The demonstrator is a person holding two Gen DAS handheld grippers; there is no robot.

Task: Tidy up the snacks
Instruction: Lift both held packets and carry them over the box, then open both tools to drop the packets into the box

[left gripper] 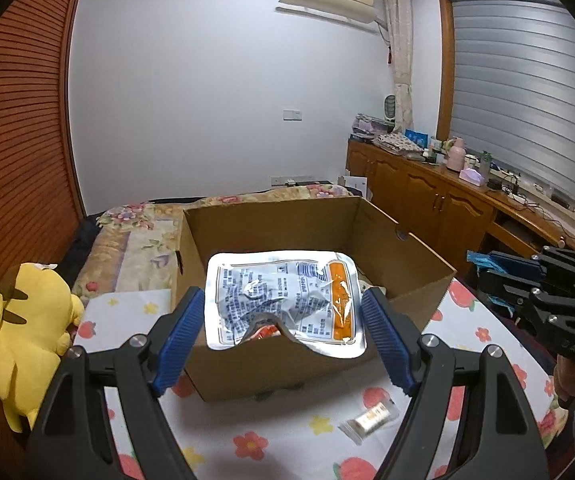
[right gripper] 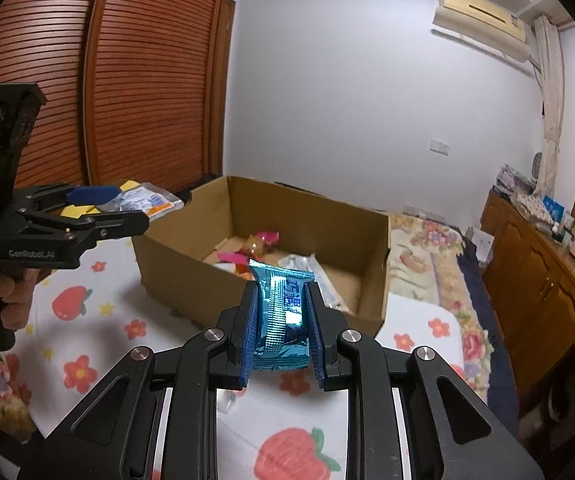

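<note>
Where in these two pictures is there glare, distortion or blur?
Left wrist view: the silver snack pouch is overexposed to white along its edges; fisheye bends the wardrobe door, and the corners are dark. Right wrist view: the blue packet reflects a bright patch that washes out its print; the snacks in the cardboard box look soft; the strawberry sheet carries a grey shadow.

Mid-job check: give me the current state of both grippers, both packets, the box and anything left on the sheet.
Left gripper: shut on silver foil packet, held above the box.
Right gripper: shut on shiny blue snack packet.
Brown cardboard box: open-topped, snacks inside.
Small clear-wrapped snack: lying on the strawberry-print sheet, outside the box.
</note>
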